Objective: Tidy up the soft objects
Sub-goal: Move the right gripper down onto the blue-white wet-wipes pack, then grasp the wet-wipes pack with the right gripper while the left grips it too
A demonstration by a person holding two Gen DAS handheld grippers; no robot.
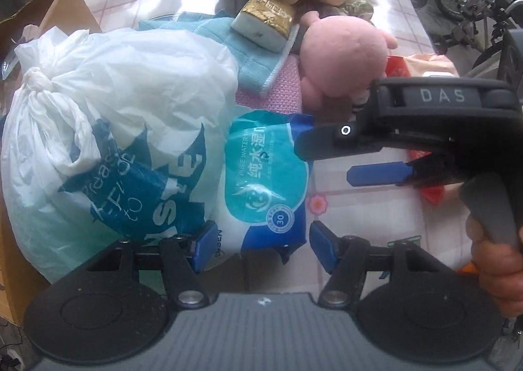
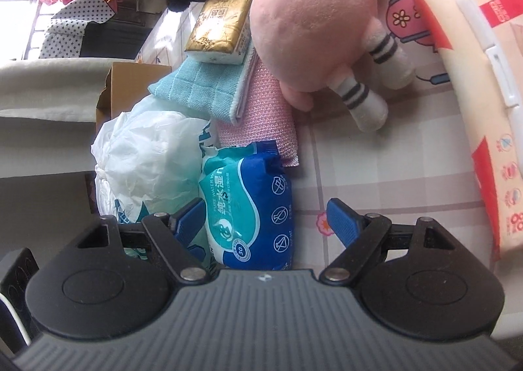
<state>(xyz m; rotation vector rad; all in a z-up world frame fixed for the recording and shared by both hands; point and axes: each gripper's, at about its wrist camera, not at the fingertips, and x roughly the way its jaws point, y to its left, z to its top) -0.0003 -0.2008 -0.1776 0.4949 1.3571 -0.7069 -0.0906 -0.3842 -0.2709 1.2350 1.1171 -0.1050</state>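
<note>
At six o'clock on checked tablecloth point(image 1: 366, 204), straddling blue-and-teal soft wet-wipes pack point(image 1: 268, 181) with left gripper point(image 1: 258, 245), jaws apart, gripping nothing; risking snagging knotted white plastic bag point(image 1: 108, 129) at nine o'clock; right gripper point(image 2: 264, 223) likewise wide, empty.

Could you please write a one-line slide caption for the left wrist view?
Left tool open above a blue wet-wipes pack, beside a knotted white plastic bag.

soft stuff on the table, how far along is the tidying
Nothing looks sorted yet: pink plush, towels, tissue pack and white bag lie jumbled together. In hand: nothing. Both tools, left and right, stand open around the wipes pack. Everything remains.
</note>
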